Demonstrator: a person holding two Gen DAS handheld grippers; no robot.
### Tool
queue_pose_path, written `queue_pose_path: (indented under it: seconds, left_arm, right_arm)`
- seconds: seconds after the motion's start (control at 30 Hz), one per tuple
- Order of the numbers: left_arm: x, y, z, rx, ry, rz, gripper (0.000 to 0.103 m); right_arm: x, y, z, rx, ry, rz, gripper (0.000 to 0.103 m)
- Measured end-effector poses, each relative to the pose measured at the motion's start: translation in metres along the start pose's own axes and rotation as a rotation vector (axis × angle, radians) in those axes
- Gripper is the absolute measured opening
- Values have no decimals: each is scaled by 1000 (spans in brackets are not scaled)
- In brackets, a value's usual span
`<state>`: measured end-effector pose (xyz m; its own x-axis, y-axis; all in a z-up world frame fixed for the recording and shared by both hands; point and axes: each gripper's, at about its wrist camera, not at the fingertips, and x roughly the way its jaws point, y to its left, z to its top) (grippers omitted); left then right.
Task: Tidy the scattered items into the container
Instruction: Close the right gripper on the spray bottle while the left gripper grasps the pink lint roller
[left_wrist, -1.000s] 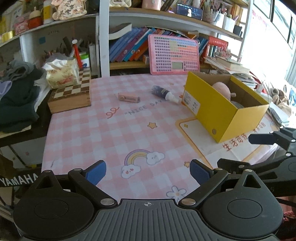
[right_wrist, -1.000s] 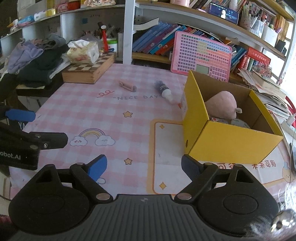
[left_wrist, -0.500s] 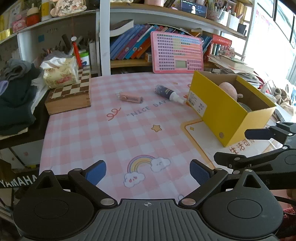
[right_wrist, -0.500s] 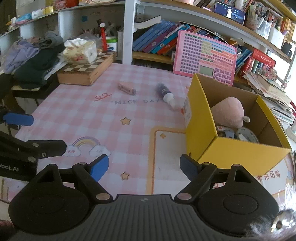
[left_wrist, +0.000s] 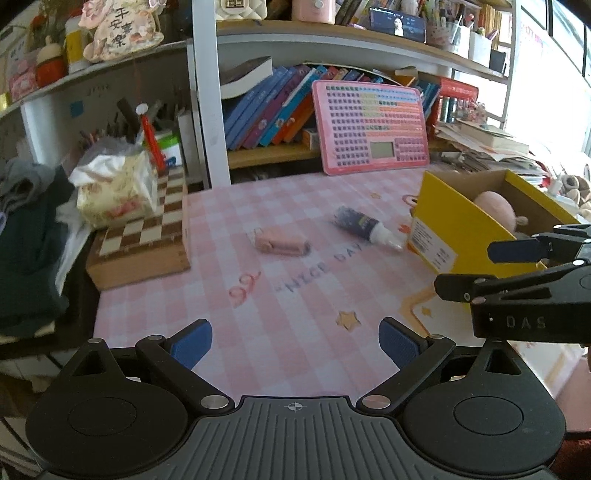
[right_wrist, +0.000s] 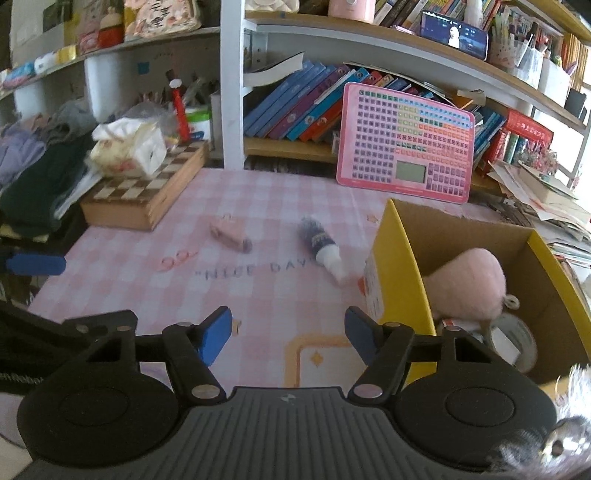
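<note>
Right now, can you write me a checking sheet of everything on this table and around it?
Surface: pink checked tablecloth with stars and "NICE DAY" lettering.
Job's things: small pink oblong case and dark bottle with a white cap lie loose on the cloth; open yellow cardboard box already holds a pink plush toy and a tape roll.
Clutter: wooden chessboard box with a tissue pack on top, pink keypad toy leaning on the shelf.
Grippers: left gripper open, empty; right gripper open, empty, its jaws have just been closing.
Cables: nothing seen.
Surroundings: bookshelves, piled clothes, paper stacks.
</note>
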<state>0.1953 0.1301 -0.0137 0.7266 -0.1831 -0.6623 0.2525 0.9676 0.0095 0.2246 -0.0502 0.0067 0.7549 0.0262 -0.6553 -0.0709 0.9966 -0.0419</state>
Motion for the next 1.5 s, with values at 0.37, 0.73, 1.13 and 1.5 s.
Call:
queue_pose_path:
  seconds: [0.37,0.73,1.13,1.5]
  left_arm:
    - [62,13,23,37,-16,-16,98]
    - [123,7,46,77,-15,-17,98]
    - [183,12,53,47,-20,-32,98]
    - [206,17,58,9,-11,-44,98]
  right_arm:
    - [67,-7,43,109,52,8,58]
    - [129,-22,90,77,88,1,55]
    - [196,-24,105,34,216,-29,57]
    - [235,-33,108,26,310,-45,59]
